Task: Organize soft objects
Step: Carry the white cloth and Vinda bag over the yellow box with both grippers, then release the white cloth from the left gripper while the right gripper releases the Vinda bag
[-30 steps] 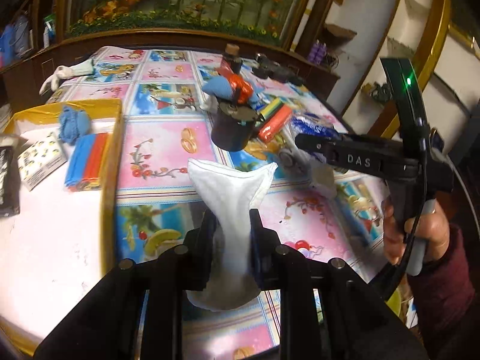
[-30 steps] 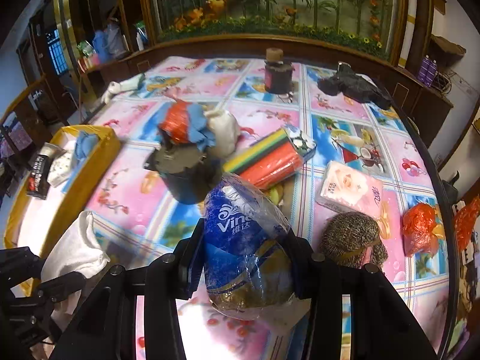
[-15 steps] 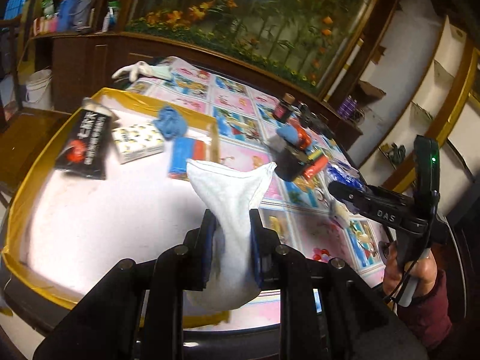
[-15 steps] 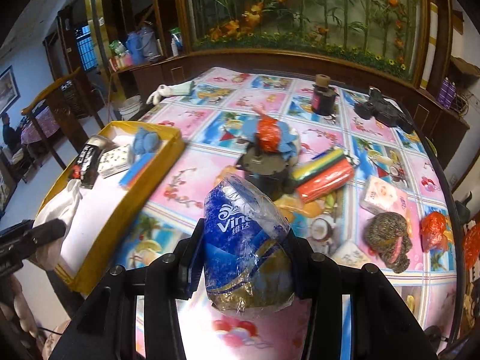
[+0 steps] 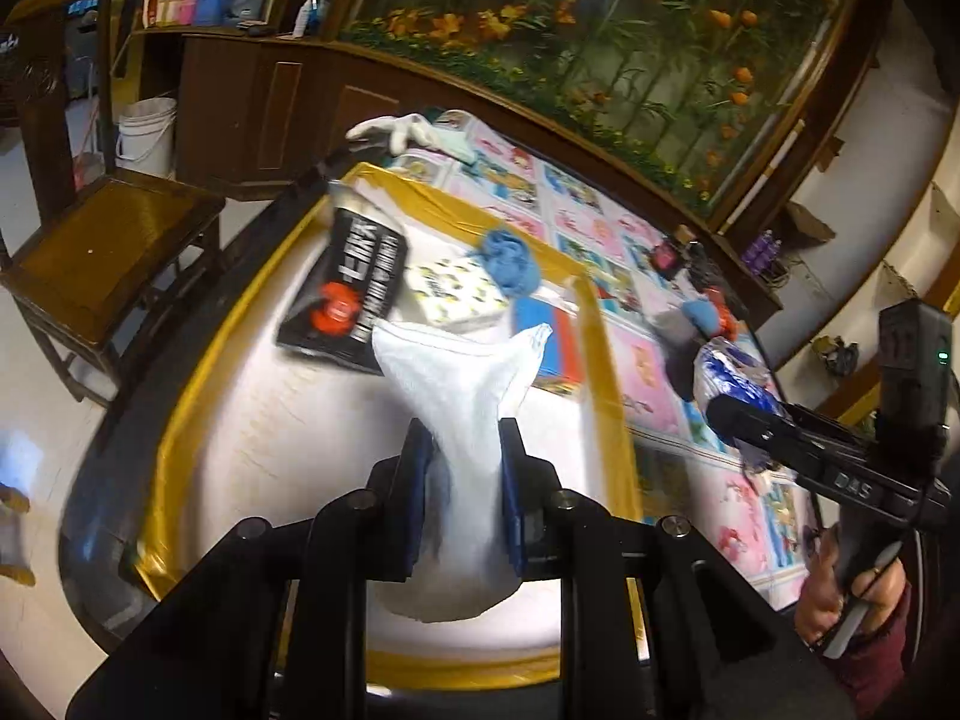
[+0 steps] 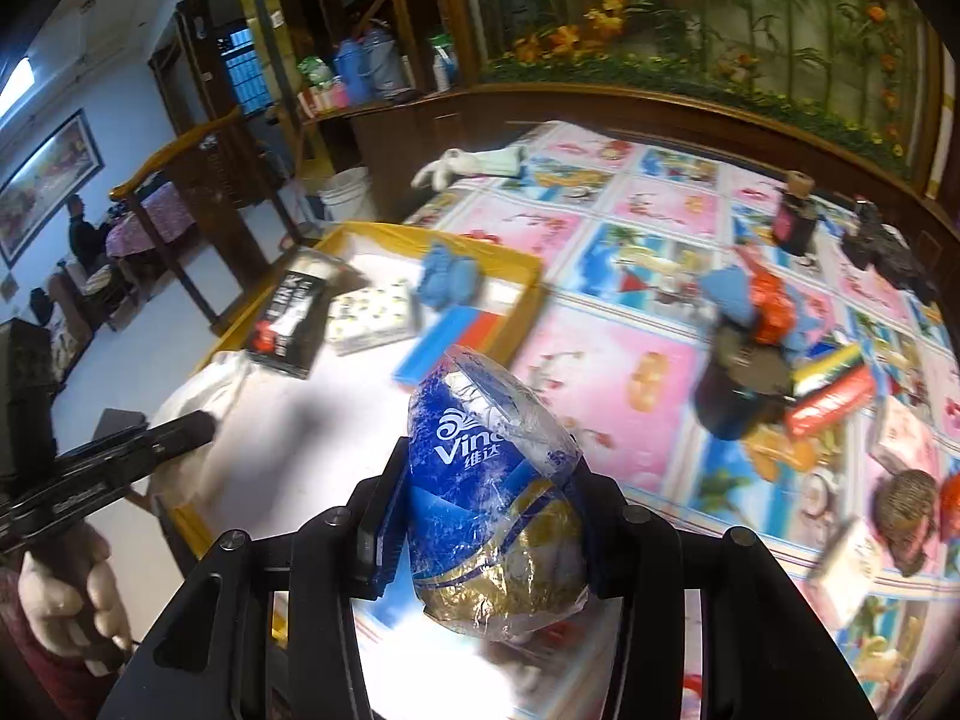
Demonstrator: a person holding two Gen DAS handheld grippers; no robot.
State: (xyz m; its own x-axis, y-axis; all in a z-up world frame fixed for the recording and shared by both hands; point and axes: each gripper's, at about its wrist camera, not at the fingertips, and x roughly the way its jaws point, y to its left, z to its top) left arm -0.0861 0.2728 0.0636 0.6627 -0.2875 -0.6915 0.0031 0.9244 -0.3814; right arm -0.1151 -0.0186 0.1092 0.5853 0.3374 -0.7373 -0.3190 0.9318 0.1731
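My left gripper (image 5: 465,498) is shut on a white cloth (image 5: 462,396) and hangs over the white floor of a yellow-rimmed tray (image 5: 600,360). In the tray lie a black packet (image 5: 348,294), a patterned tissue pack (image 5: 456,294), a blue cloth ball (image 5: 507,258) and a blue-and-orange pack (image 5: 549,336). My right gripper (image 6: 486,516) is shut on a blue and gold plastic-wrapped tissue pack (image 6: 486,480), held above the tray's right part (image 6: 516,264). The same wrapped pack (image 5: 729,384) and the white cloth (image 6: 210,384) each show in the other wrist view.
On the picture-print tablecloth (image 6: 600,372) stand a dark pot stuffed with orange and blue cloths (image 6: 744,384), coloured rolls (image 6: 831,387), a pink tissue pack (image 6: 906,438), a brown knitted item (image 6: 906,504) and a dark bottle (image 6: 795,216). A white glove (image 5: 414,132) lies at the far edge. A wooden chair (image 5: 102,240) stands left of the table.
Both grippers have swung left from over the tablecloth to over the yellow tray, each keeping its load. The tray's contents have not shifted.
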